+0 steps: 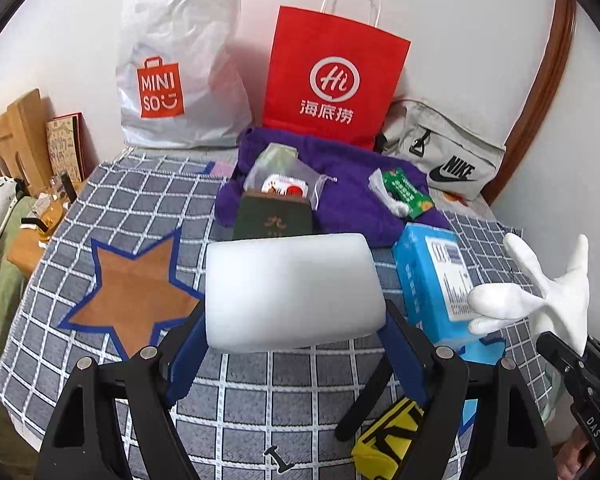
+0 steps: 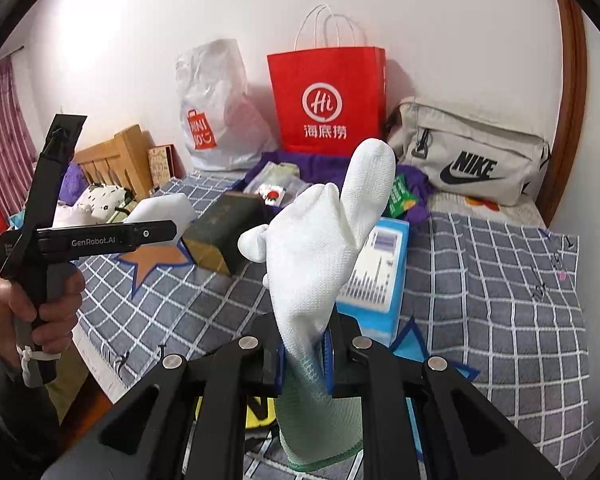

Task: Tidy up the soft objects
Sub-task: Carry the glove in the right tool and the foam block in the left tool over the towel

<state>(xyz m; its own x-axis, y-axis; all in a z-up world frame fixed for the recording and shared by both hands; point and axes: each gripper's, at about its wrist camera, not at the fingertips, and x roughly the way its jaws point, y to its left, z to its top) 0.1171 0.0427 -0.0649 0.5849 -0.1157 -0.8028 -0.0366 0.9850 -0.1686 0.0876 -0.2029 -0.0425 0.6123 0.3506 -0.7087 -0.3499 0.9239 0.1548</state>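
My left gripper is shut on a white foam block, holding it by its two ends above the checked blanket. My right gripper is shut on a white knit glove near its green cuff, with the glove's digits standing upward. In the left wrist view the glove and the right gripper's black body appear at the right edge. The right wrist view shows the foam block at the left, beyond the left gripper's handle, which a hand grips.
A light blue box, a dark green box, a purple towel with small packets, a yellow item, a red paper bag, a white plastic bag and a grey Nike bag lie on the bed.
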